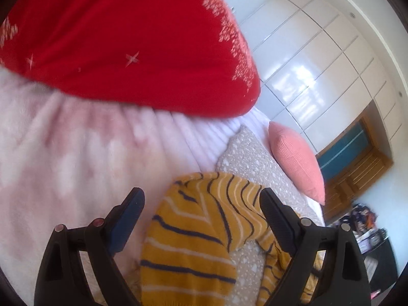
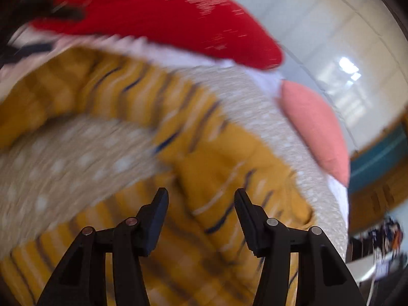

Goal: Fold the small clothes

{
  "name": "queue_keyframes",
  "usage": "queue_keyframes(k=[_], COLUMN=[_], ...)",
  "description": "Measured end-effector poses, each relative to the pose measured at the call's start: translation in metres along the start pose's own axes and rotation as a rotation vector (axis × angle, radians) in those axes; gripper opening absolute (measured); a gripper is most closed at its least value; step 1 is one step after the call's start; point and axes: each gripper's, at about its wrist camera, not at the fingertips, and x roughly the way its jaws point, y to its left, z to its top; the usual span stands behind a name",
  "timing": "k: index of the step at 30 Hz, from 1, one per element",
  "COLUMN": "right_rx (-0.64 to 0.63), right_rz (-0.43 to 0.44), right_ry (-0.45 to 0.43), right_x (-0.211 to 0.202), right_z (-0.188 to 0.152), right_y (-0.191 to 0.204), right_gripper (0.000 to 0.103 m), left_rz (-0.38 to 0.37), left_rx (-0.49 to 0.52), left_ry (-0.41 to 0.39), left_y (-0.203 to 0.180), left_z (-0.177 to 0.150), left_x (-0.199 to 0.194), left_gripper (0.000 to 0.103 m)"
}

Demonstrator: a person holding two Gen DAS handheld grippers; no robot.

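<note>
Left wrist view: left gripper (image 1: 201, 199) is sitting w/ fingers spread wide apart, nothing between them, not touching anything visible. Below the gap the mustard striped sweater (image 1: 193, 242) is lying crumpled, partly on a beige dotted blanket (image 1: 250, 158), partly on a pink fleece cover (image 1: 63, 153). A red garment w/ white snowflake pattern (image 1: 127, 38) is lying farther back on the bed. A salmon pillow (image 1: 298, 160) is leaning at the bed's far edge; white glossy wardrobe doors (image 1: 318, 63) are filling the wall behind, a wooden-framed opening beside them. Gripper is pointing down at an angle across the bed.

Right wrist view, heavily motion-blurred: right gripper (image 2: 201, 201) is also showing fingers apart, though less wide, holding nothing. It's hovering just over the mustard striped sweater (image 2: 216, 158), which is curving around a patch of beige dotted blanket (image 2: 63, 158). Red garment (image 2: 165, 17) and salmon pillow (image 2: 316, 127) are lying beyond, wardrobe doors (image 2: 344, 51) behind.
</note>
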Motion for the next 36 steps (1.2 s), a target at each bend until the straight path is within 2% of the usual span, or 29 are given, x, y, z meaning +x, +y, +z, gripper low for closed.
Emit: queue_keyframes(k=[3,6,11,14,16,18,20,22,24,33,36], right_rx=[0.035,0.162,0.390,0.496,0.511,0.511,0.512,0.475,0.366,-0.057,-0.232], right_rz=[0.030,0.025,-0.099,-0.042,-0.048,-0.062,-0.084,-0.153,-0.176,0.072,0.068], right_ry=[0.028,0.024,0.055,0.149,0.224,0.241,0.233,0.159,0.027,-0.167,-0.194], right_x=[-0.008,-0.018,-0.003,0.035,0.064,0.079,0.075,0.053,0.021,-0.022,-0.027], right_z=[-0.018,-0.030,-0.030,-0.029,-0.027,-0.023,-0.018,-0.009,0.005,0.062,0.064], right_y=[-0.003,-0.036,-0.094,-0.113,-0.114,-0.114,-0.116,-0.108,-0.082,0.071,0.118], right_gripper=[0.060,0.060,0.060,0.060,0.060,0.060,0.061,0.061,0.061,0.061,0.061], left_rz=[-0.005,-0.010,0.009,0.071,0.138,0.202,0.249,0.307,0.348,0.435,0.445], left_rx=[0.033,0.076,0.103,0.108,0.098,0.067,0.013,-0.039,-0.084,-0.193,-0.235], left_ry=[0.005,0.003,0.027,0.026,0.023,0.016,-0.004,-0.045,-0.097,-0.259,-0.257], left_y=[-0.008,-0.019,-0.025,-0.022,-0.016,-0.004,0.013,0.031,0.047,0.085,0.100], left_z=[-0.002,-0.007,-0.011,-0.011,-0.009,-0.003,0.005,0.014,0.022,0.039,0.042], left_x=[0.003,0.003,0.010,0.013,0.015,0.015,0.010,0.000,-0.012,-0.056,-0.060], left_gripper=[0.091,0.091,0.091,0.091,0.091,0.091,0.091,0.091,0.091,0.091,0.091])
